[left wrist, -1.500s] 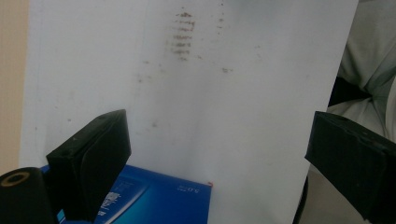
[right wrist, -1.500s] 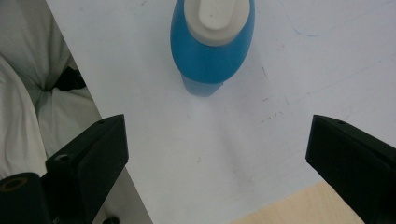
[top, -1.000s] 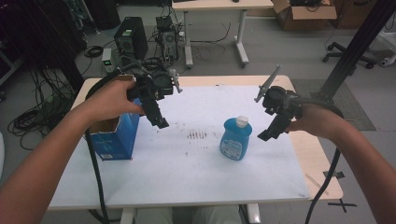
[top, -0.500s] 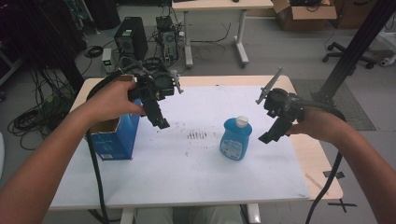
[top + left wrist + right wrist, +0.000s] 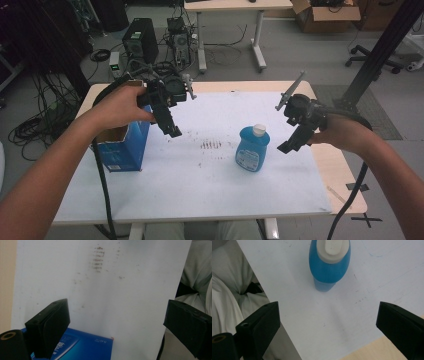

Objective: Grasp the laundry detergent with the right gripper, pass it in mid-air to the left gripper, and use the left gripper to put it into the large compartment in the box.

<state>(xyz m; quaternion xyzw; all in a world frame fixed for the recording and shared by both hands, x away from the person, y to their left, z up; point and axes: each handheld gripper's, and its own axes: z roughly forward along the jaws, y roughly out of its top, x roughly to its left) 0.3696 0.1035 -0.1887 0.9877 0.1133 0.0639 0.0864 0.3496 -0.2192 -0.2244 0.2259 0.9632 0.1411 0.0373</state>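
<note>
Blue and capped in white, the detergent bottle [image 5: 252, 149] stands upright on the white table cover [image 5: 210, 185], right of centre, well apart from the open blue carton [image 5: 122, 145] at the left. The right gripper [image 5: 290, 145] hovers just beside the bottle, jaws spread wide and empty; the left gripper [image 5: 170, 127] is also released, above the carton's edge. For a good grasp, I would lower the right gripper to the bottle's body, not the cap [image 5: 333, 250], and close on its narrow sides.

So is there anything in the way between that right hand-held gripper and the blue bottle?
Nothing visible. The right hand-held gripper hangs open beside the blue bottle, with bare white table sheet between them.
</note>
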